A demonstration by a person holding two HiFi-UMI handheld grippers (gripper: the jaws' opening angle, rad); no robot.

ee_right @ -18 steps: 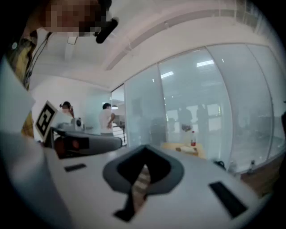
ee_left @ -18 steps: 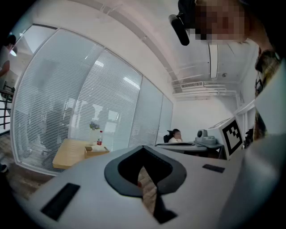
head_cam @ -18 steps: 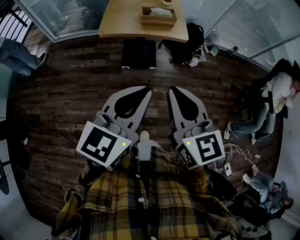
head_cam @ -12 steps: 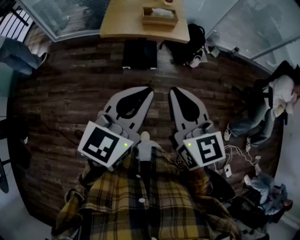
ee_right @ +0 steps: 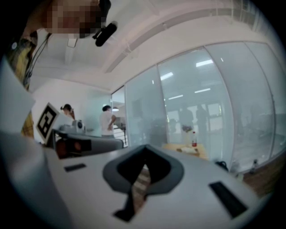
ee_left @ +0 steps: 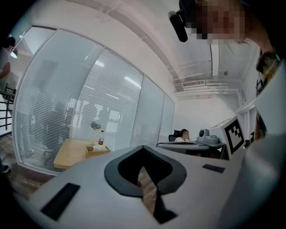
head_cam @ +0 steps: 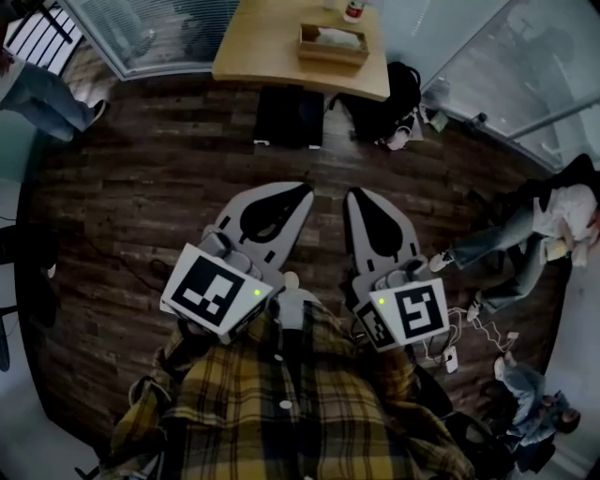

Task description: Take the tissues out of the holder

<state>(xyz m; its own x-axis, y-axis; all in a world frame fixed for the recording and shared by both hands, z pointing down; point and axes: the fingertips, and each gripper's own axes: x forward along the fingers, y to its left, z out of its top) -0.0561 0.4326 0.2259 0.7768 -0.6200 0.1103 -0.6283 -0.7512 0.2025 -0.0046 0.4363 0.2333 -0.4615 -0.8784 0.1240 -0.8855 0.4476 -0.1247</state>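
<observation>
head view: white tissues [head_cam: 339,37] seemingly crumpled inside shallow wooden holder [head_cam: 330,55].

In the head view's upper centre, the tabletop [head_cam: 267,47] carries the tissue holder [head_cam: 331,49] at its right end, with tissues [head_cam: 339,37] in it and a bottle [head_cam: 353,11] just behind. Below the tabletop, a flat case [head_cam: 289,117] lies on the floor [head_cam: 141,187], with a bag [head_cam: 380,105] to its right. The left gripper [head_cam: 303,190] and right gripper [head_cam: 355,197] sit side by side at mid-frame, well apart from the tabletop.

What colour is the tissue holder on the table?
Light brown: the open wooden tissue holder shows best in the head view.
</observation>
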